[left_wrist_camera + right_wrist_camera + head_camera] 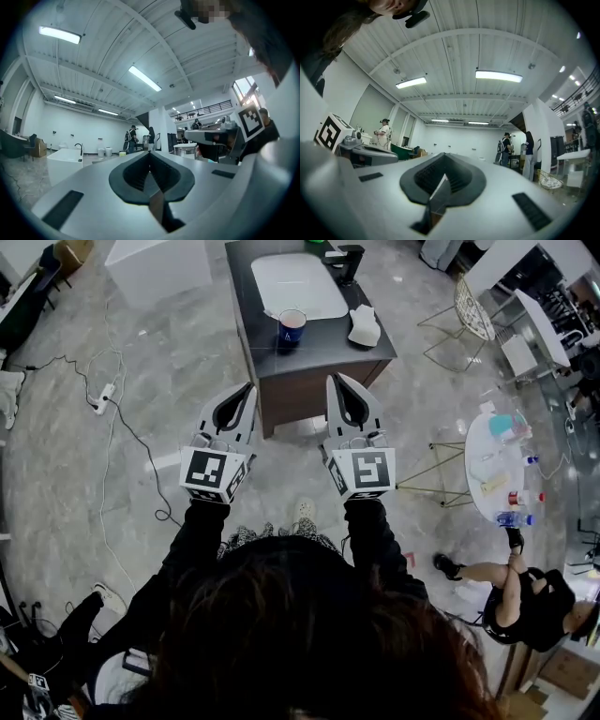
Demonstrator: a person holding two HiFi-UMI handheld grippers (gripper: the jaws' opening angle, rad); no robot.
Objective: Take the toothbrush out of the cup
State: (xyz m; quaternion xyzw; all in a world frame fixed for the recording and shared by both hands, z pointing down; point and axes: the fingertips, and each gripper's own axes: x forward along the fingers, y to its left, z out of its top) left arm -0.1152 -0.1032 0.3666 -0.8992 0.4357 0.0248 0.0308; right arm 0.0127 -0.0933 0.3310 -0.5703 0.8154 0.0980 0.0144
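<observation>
A dark blue cup [292, 329] stands on the dark vanity top [246, 310], just in front of the white basin [298, 284]. I cannot make out a toothbrush in it from here. My left gripper [248, 390] and right gripper [336, 381] are held side by side over the floor, short of the vanity's near edge, both pointing at it. Both are shut with nothing between the jaws. The left gripper view shows its jaws [150, 153] closed against the room beyond; the right gripper view shows the same [443, 154]. Neither gripper view shows the cup.
A crumpled white cloth [364, 326] lies right of the cup, and a black faucet [347, 259] stands behind the basin. A round white table [483, 479] with bottles is at the right, a seated person [525, 601] beyond it. A cable [122, 418] crosses the floor at left.
</observation>
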